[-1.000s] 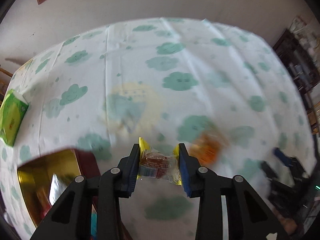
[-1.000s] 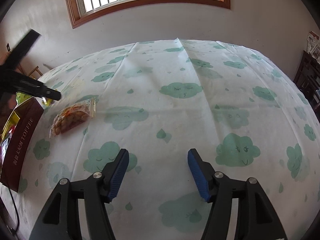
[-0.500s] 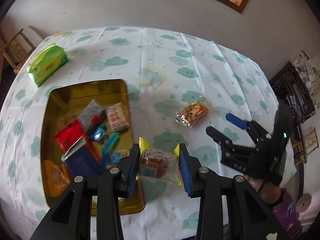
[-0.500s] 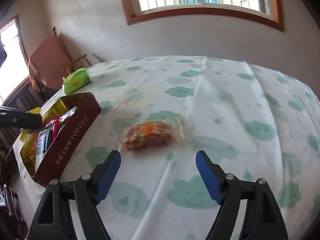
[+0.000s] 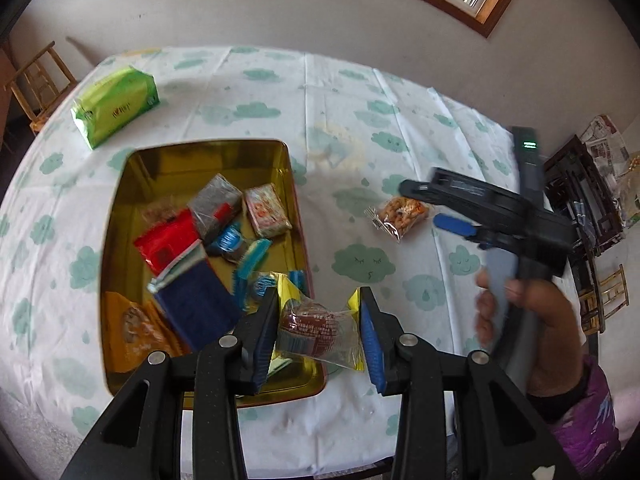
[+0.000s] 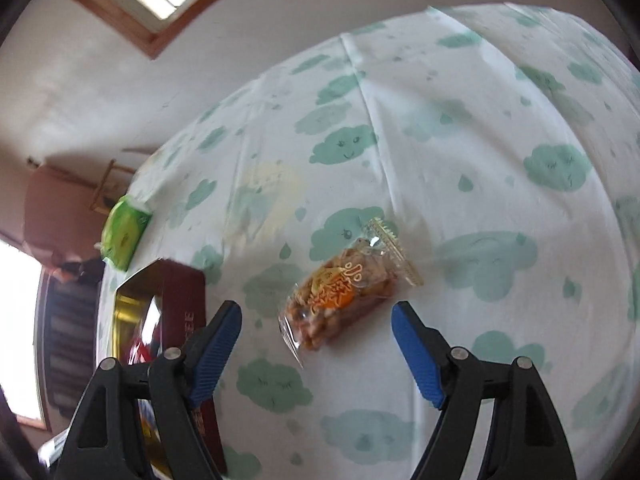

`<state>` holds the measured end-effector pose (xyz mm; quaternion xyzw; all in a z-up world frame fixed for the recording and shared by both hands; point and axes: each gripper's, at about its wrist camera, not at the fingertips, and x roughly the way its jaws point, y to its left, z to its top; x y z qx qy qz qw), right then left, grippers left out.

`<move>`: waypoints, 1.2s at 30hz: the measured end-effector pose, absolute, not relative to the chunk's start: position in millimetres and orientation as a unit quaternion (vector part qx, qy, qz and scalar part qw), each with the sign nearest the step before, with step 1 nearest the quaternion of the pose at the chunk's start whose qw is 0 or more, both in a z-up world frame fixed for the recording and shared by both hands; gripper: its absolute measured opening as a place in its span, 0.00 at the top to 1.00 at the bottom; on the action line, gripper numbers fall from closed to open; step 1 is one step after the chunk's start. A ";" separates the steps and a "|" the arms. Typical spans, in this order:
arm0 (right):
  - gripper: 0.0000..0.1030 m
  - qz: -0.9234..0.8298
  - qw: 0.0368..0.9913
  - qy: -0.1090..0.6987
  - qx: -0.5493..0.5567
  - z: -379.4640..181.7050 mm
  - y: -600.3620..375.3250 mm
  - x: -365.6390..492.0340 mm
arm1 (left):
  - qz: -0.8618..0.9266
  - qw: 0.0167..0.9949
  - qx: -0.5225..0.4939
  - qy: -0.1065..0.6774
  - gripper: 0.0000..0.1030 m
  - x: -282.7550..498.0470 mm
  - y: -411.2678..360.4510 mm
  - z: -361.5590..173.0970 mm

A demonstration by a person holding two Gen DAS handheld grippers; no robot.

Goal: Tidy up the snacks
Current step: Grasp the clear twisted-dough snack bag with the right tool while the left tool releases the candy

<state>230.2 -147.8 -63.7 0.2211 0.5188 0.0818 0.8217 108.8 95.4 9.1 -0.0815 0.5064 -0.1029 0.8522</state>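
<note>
Our left gripper (image 5: pixel 319 322) clamps a wrapped cake (image 5: pixel 316 328) above the gold tin's (image 5: pixel 120 216) near corner; our right gripper (image 6: pixel 316 330), jaws spread, hovers over the nut packet (image 6: pixel 344 292) lying beside that tin.

Legible text, right wrist view: the dark red outer wall of the tin (image 6: pixel 196 312) carries pale capitals, of which only "EE" shows; the rest is hidden behind the gripper finger.

Peanut packet (image 6: pixel 344 288): orange printed characters on the clear wrapper, too blurred to read.

Left wrist view: green pack (image 5: pixel 116 106) bears dark characters on its side, too small to make out. Wrappers inside the tin (image 5: pixel 120 184): print unreadable.
</note>
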 end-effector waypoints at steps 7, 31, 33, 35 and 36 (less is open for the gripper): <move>0.21 -0.022 0.822 0.537 0.187 -81.5 -107.2 247.0 | -0.102 0.861 -0.082 0.491 0.65 98.0 127.2 16.1; 0.59 0.036 0.890 0.455 0.007 -69.0 -189.0 149.1 | -0.049 0.871 -0.105 0.477 0.65 75.4 177.9 8.4; 0.59 0.030 0.894 0.446 0.006 -68.7 -199.6 142.5 | -0.042 0.874 -0.099 0.474 0.65 74.5 174.8 6.8; 0.59 0.026 0.896 0.443 0.012 -72.2 -211.0 139.2 | -0.038 0.877 -0.090 0.470 0.65 74.2 169.9 5.1; 0.59 0.024 0.897 0.442 0.018 -74.4 -215.6 138.8 | -0.037 0.880 -0.085 0.467 0.65 74.0 167.2 4.9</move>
